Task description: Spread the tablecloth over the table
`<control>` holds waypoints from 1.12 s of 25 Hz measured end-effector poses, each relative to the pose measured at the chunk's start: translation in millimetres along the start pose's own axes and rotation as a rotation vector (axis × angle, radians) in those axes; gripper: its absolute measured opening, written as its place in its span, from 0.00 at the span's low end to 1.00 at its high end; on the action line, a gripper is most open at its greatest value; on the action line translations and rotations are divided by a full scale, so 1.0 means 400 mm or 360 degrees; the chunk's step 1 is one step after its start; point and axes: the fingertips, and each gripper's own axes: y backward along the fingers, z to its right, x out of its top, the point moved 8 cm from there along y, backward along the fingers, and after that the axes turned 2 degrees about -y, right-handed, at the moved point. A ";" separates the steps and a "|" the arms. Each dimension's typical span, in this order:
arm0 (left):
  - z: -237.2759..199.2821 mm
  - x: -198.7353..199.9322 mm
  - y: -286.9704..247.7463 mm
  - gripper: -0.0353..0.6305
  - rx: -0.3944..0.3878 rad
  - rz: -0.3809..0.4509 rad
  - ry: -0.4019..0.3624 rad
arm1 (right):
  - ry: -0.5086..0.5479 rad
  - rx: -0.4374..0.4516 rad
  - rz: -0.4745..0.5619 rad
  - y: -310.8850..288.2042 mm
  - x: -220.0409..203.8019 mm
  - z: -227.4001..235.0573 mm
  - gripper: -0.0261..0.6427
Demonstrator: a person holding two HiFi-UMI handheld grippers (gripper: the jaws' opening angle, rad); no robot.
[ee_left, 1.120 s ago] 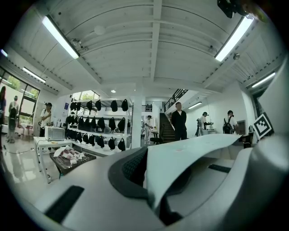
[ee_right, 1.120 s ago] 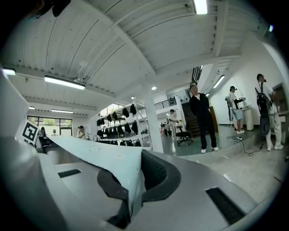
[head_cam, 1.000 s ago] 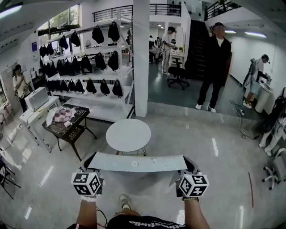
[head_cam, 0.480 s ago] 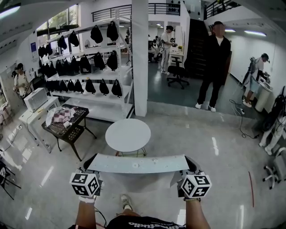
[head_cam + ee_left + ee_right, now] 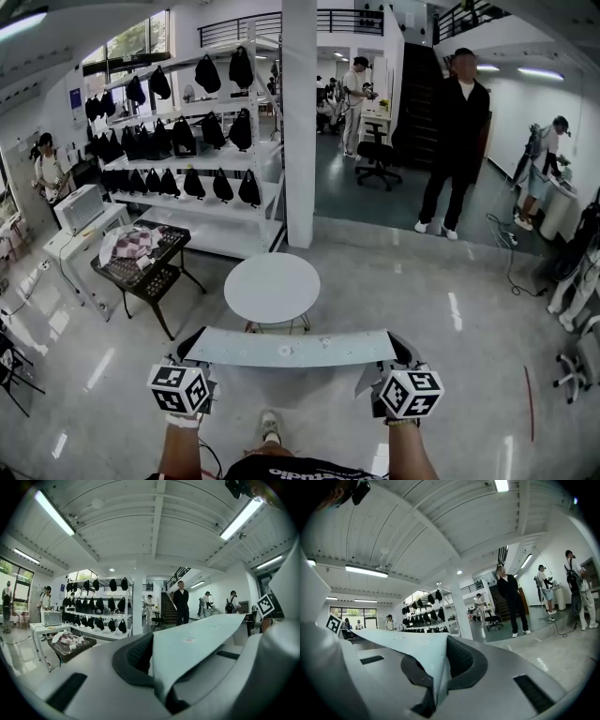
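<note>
A pale blue-grey tablecloth (image 5: 291, 347) hangs stretched flat between my two grippers, held level in the air. My left gripper (image 5: 192, 345) is shut on its left corner, and the cloth (image 5: 192, 644) runs out of the closed jaws to the right in the left gripper view. My right gripper (image 5: 394, 349) is shut on the right corner, with the cloth (image 5: 412, 648) pinched between the jaws. The small round white table (image 5: 273, 287) stands on the floor just beyond the cloth's far edge, bare.
A black wire cart (image 5: 141, 262) with checked fabric on it stands left of the table. White shelving (image 5: 187, 159) with black bags and a white pillar (image 5: 298, 122) rise behind. A person in black (image 5: 457, 141) stands at the back right; other people are farther off.
</note>
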 end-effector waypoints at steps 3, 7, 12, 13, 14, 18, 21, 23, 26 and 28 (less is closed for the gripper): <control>-0.004 0.007 -0.004 0.08 0.0011 0.0005 -0.0004 | 0.0002 0.0008 -0.0015 -0.012 0.000 0.000 0.08; -0.021 0.011 -0.016 0.08 0.0021 0.0002 0.0003 | 0.0006 0.0018 -0.0026 -0.036 0.001 -0.006 0.08; -0.041 0.012 -0.026 0.08 0.0038 0.0002 0.0005 | 0.0010 0.0035 -0.0026 -0.069 0.004 -0.014 0.08; -0.047 0.012 -0.028 0.08 0.0041 0.0003 0.0010 | 0.0012 0.0041 -0.0025 -0.076 0.004 -0.017 0.08; -0.054 0.012 -0.030 0.08 0.0046 0.0005 0.0016 | 0.0014 0.0047 -0.0025 -0.084 0.004 -0.020 0.08; -0.077 0.018 -0.041 0.08 0.0076 0.0019 0.0039 | 0.0015 0.0076 -0.0031 -0.121 0.002 -0.028 0.08; -0.091 0.025 -0.046 0.08 0.0100 0.0019 0.0043 | 0.0008 0.0099 -0.0048 -0.148 -0.002 -0.031 0.08; -0.100 0.033 -0.051 0.08 0.0111 0.0020 0.0045 | 0.0007 0.0111 -0.0061 -0.163 -0.002 -0.034 0.08; -0.118 0.045 -0.061 0.08 0.0129 0.0023 0.0053 | 0.0003 0.0128 -0.0067 -0.193 -0.001 -0.041 0.08; -0.132 0.049 -0.072 0.08 0.0139 0.0030 0.0059 | 0.0002 0.0139 -0.0061 -0.214 0.000 -0.045 0.08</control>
